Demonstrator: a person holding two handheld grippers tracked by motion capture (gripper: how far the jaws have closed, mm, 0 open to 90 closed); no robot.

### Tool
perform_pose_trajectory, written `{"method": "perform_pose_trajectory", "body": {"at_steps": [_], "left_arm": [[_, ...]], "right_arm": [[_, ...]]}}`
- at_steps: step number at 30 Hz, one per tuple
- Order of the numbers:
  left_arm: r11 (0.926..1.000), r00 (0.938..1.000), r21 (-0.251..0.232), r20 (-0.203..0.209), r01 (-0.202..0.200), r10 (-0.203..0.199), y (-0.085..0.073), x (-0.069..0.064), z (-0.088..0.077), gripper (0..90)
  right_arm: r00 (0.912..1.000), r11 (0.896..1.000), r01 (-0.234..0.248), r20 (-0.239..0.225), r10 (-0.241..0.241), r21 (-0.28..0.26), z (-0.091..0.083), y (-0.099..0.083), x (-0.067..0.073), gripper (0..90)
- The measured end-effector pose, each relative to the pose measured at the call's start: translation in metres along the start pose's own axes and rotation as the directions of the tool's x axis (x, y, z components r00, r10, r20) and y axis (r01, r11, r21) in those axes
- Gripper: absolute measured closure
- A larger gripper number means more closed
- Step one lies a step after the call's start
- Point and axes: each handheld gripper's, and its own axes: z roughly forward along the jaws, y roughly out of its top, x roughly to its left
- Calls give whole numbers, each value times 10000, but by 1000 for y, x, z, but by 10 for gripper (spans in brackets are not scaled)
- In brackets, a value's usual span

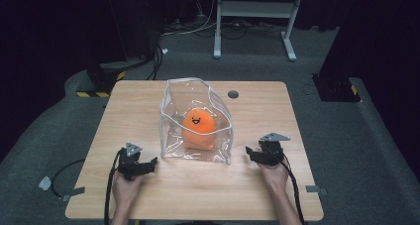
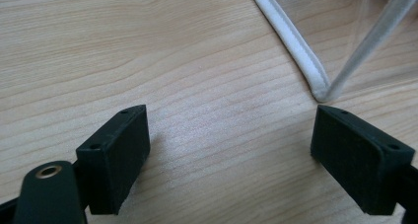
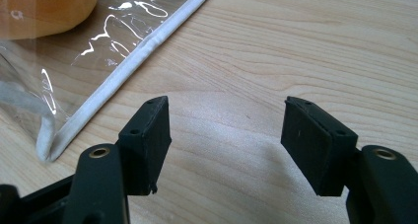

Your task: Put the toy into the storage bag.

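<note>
Hands rest on the light wooden bench (image 1: 257, 121), one on each side of a clear plastic bag with white piped edges (image 1: 174, 117) that stands open-topped near the middle of the bench. Inside it sits a round orange plush toy with a black smiling face (image 1: 199, 128), leaning against the bag's back part, its bottom on the bag's floor.

In the high view, the left gripper (image 1: 150, 164) lies low over the bench just beside the bag's near left corner, jaws pointing toward it. In the left gripper view (image 2: 229, 155) its two black jaws stand wide apart with bare wood grain between them; the bag's white piped corner (image 2: 320, 92) lies just ahead of the right-hand jaw, close to it but apart. Nothing is gripped there.

The right gripper (image 1: 249, 153) lies at the bag's near right corner, jaws turned inward toward the bag, a grey three-cornered plate (image 1: 275, 137) on top of it. In the right gripper view (image 3: 226, 140) its jaws are likewise released, parted with only wood between them; the bag's white edge (image 3: 123, 66) runs slantwise past the left-hand jaw, near but not touching, and a blurred part of the orange toy (image 3: 44, 9) shows through the plastic at the upper left
</note>
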Motion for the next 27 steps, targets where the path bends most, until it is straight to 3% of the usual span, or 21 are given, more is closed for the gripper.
{"method": "perform_pose_trajectory", "body": {"at_steps": [27], "left_arm": [[10000,10000,-6,2,-8,8,0,0,0,151]], "right_arm": [[9996,9992,211,202,-218,348,15,-1,8,328]]}}
